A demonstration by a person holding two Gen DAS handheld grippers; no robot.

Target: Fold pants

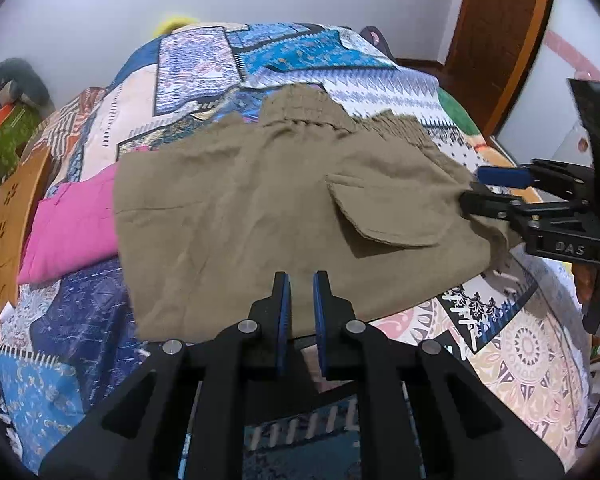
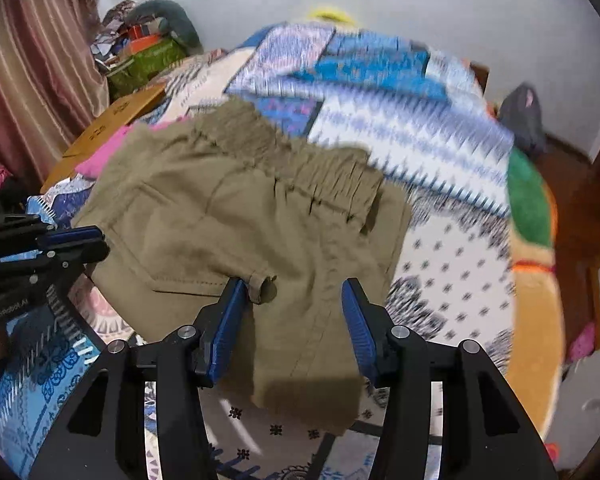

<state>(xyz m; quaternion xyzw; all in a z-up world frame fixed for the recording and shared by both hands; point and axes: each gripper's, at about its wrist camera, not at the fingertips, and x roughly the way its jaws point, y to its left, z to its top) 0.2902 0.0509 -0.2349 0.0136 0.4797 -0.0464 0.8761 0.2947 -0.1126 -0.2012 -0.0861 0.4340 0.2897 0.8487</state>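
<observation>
Khaki cargo pants (image 1: 284, 204) lie folded on a patchwork bedspread (image 1: 512, 344), elastic waistband at the far side and a flap pocket (image 1: 384, 216) facing up. My left gripper (image 1: 300, 284) hovers at the pants' near edge, jaws nearly closed with a narrow gap, nothing between them. My right gripper (image 2: 296, 292) is open over the pants' (image 2: 260, 224) right end, with fabric lying between and below its fingers. In the left wrist view the right gripper (image 1: 476, 188) sits at the pants' right edge. The left gripper (image 2: 96, 240) shows at the left of the right wrist view.
A pink cloth (image 1: 72, 228) lies under the pants' left side. A wooden board (image 1: 4, 240) stands at the bed's left edge. Clutter (image 2: 148, 52) is piled by the curtain. A wooden door (image 1: 496, 36) is at the far right. The bed drops off on the right.
</observation>
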